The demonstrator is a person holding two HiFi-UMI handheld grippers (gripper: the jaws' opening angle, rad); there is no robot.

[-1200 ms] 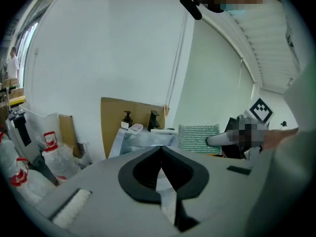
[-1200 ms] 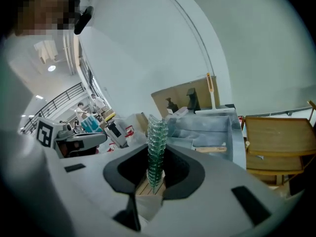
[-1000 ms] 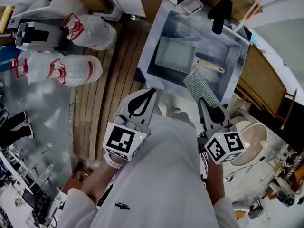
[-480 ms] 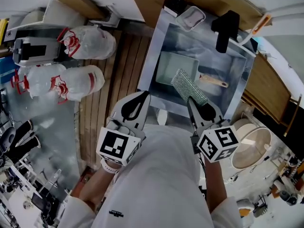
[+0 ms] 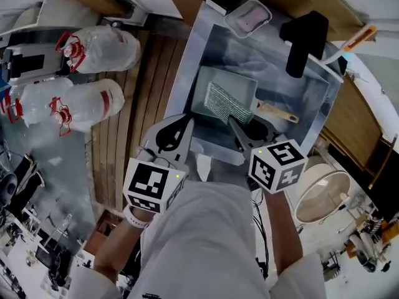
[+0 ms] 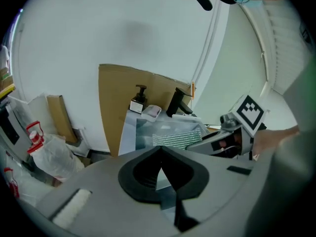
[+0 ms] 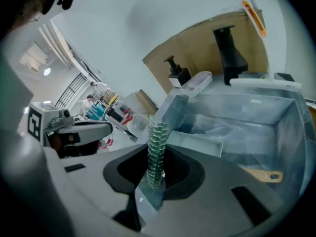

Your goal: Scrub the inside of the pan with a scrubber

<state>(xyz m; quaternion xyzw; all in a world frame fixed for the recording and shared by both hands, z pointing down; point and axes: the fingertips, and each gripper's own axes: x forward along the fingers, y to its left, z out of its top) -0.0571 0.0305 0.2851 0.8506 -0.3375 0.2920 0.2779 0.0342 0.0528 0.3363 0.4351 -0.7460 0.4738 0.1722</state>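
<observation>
A pale green square pan (image 5: 240, 81) with a wooden handle (image 5: 278, 113) lies in the steel sink (image 5: 324, 98). My right gripper (image 5: 239, 127) is shut on a green mesh scrubber (image 5: 220, 101), which reaches over the pan's inside; whether it touches the bottom I cannot tell. In the right gripper view the scrubber (image 7: 156, 144) stands edge-on between the jaws, with the pan (image 7: 200, 143) beyond it. My left gripper (image 5: 179, 131) hangs shut and holding nothing at the sink's near left edge. From the left gripper view the scrubber (image 6: 175, 137) and the right gripper (image 6: 207, 143) show ahead.
A black faucet (image 5: 303, 39) rises at the sink's far side, beside a small white container (image 5: 247, 16) on the rim. Tied plastic bags (image 5: 93, 48) lie on the wooden slats at the left. A pale bowl (image 5: 319, 196) sits at the right.
My right gripper has carried the scrubber forward and left, from above the sink's near edge to over the pan. The left gripper has kept beside it, still shut.
</observation>
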